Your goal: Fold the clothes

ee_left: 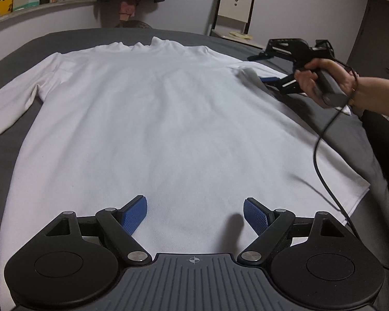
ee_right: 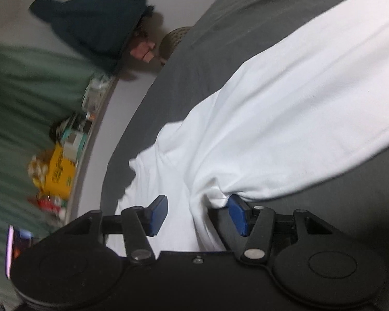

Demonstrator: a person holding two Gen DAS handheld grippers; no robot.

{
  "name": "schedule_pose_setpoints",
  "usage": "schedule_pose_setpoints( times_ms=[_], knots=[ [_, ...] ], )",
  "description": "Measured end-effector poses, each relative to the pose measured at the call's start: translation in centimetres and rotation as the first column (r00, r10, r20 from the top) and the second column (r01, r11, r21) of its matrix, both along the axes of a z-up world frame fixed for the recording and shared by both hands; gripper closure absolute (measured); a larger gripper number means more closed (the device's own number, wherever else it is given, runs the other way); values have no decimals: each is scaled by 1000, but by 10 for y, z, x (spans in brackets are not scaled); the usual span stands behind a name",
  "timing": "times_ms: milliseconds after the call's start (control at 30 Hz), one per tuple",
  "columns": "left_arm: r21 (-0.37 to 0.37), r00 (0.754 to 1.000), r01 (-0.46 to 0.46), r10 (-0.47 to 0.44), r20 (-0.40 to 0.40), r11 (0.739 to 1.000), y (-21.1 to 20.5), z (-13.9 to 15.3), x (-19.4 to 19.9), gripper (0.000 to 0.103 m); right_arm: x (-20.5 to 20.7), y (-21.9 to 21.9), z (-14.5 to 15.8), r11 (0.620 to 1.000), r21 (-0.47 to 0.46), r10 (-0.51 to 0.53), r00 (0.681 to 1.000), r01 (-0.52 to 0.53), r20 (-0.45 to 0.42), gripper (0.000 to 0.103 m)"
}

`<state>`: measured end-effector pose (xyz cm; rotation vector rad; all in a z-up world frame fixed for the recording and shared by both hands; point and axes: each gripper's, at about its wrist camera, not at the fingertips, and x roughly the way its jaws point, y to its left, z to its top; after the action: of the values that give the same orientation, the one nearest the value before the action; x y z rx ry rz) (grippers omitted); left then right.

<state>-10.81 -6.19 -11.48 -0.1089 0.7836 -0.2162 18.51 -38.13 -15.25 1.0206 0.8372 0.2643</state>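
Grey bed [ee_left: 10, 155]: white shirt [ee_left: 153, 119] under left hand-held gripper [ee_left: 194, 215].

White shirt [ee_left: 168, 119] — soft matt cloth — on grey fabric bedcover [ee_left: 72, 40].

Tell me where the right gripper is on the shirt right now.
In the left wrist view the right gripper sits at the white shirt's right shoulder, near the sleeve, on the grey bed; a bunch of shirt fabric lies between its jaws.

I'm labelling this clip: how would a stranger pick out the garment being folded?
Find the grey bed filling the room. Spread flat across it lies a white long-sleeved top, collar toward the far wall. It is the only garment on the bed; the other clothes hang by the wall.
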Motion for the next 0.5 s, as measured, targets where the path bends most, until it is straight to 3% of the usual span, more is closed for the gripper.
schedule_pose_setpoints(
  times_ms=[67, 133, 233, 300, 433, 500],
  knots=[
    [7, 1000, 2, -2, 0, 1000, 1, 2, 1, 19, 9, 0, -6, 1000, 19, -21, 999, 21, -39, 82],
    [13, 1000, 4, -4, 0, 1000, 1, 3, 0, 19, 13, -4, -8, 997, 8, -83, 995, 83, -63, 94],
    [19, 1000, 6, -6, 0, 1000, 1, 4, -1, 19, 15, -12, -13, 991, 10, -131, 990, 132, -60, 95],
    [23, 1000, 6, -6, 1, 1000, 1, 4, -2, 19, 11, -15, -17, 991, 60, -112, 992, 116, -65, 90],
    [24, 1000, 8, -8, 3, 1000, 2, 3, 1, 16, -10, -31, -11, 992, 122, -29, 999, 32, -28, 58],
    [32, 1000, 11, -12, 2, 999, 0, 3, 1, 16, -27, -50, 3, 999, 46, -2, 1000, 1, 18, 57]
  ],
)
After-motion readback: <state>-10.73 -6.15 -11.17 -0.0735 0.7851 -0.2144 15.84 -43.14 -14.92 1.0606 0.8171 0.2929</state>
